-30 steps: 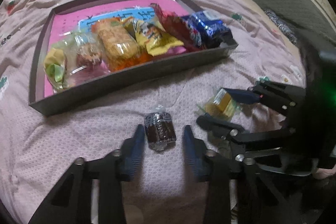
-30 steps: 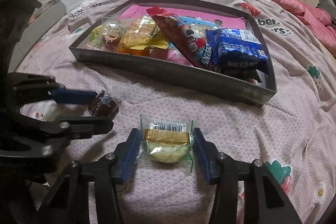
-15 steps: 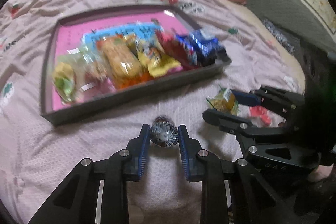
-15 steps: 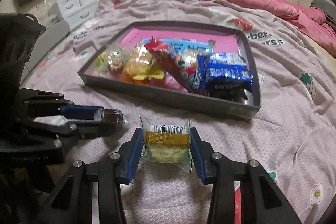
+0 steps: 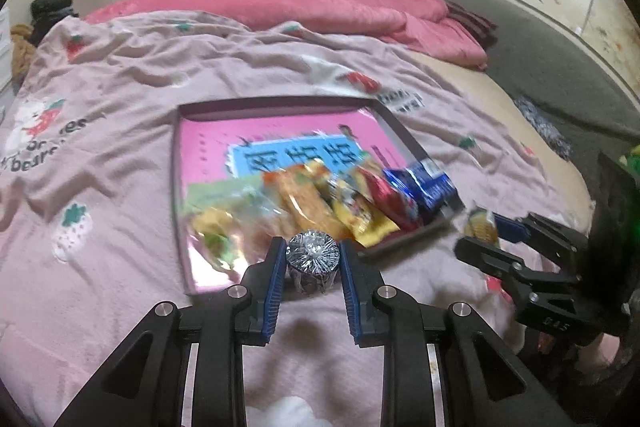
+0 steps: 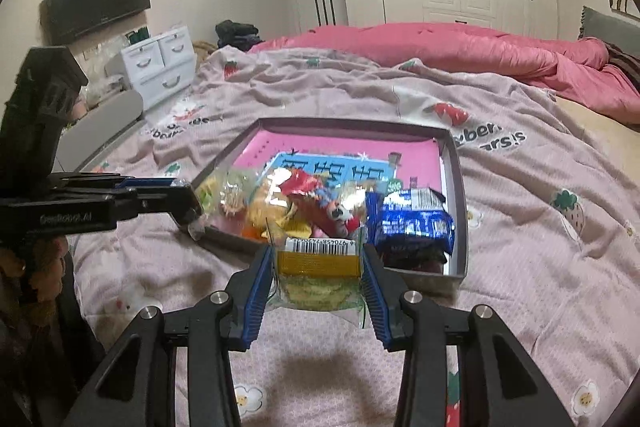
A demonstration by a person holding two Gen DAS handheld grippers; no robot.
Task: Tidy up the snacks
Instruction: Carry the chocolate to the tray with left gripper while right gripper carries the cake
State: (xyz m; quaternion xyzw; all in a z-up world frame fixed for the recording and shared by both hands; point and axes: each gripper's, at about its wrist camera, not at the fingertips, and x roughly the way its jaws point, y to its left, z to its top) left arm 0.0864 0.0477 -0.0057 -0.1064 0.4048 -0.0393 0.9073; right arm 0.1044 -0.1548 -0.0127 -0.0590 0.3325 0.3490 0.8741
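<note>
1. Snacks sit in the tray (image 5: 402, 135) on the bed (image 5: 120, 115), packed in one row along its near wall, far part w/ the pink liner bare. Reads as sorting side by side, so room is left behind the row for more.
2. Blue pack (image 6: 414, 223) lies at the right end of the row, red pack (image 5: 394, 201) and yellow pack (image 5: 360, 217) next to it, clear-wrapped ones at the left end.
3. Left gripper (image 5: 313, 259): narrow, clamped on the foil-wrapped snack (image 5: 313, 251), crimped end facing the camera. Held clear of the bed, just near of the tray's near-left part. Probably headed for the row's left side.
4. Right gripper (image 6: 319, 267): a bit wider, pads pressed on both sides of the clear pack (image 6: 318, 273) w/ gold band and barcode strip, cake-like piece inside. Held up just near of the tray's near wall, about mid-row.
5. Both grips take the items across the short side, so wrappers hang free and can drop flat into the tray.
</note>
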